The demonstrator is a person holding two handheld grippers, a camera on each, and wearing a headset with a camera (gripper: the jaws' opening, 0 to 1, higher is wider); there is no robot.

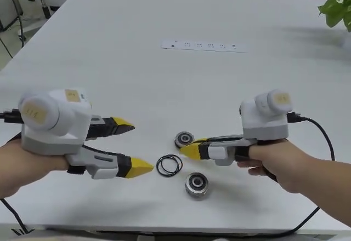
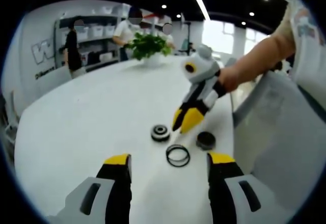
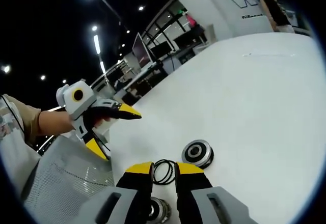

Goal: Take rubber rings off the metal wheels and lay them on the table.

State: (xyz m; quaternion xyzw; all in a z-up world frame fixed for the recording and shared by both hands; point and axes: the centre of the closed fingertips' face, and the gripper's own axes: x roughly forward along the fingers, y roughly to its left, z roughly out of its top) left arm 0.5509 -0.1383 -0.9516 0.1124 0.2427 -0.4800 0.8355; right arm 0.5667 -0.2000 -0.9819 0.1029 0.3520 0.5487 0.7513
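- Lying flat on the worktop (image 1: 109, 44), two overlapping rubber rings (image 1: 169, 165) look already stripped and set down, right where the task wants them.
- Left hand-held gripper (image 1: 131, 145), jaws spread wide and empty, faces the rings just ahead of its tips.
- Right hand-held gripper (image 1: 185, 150), jaws narrowly parted and empty, points at the rings, flanked closely by two metal wheels (image 1: 197, 183).

Matt white table (image 1: 164, 87), thin black rubber rings (image 1: 169, 165), shiny metal wheels (image 1: 197, 183), smooth yellow plastic fingers (image 1: 138, 167)
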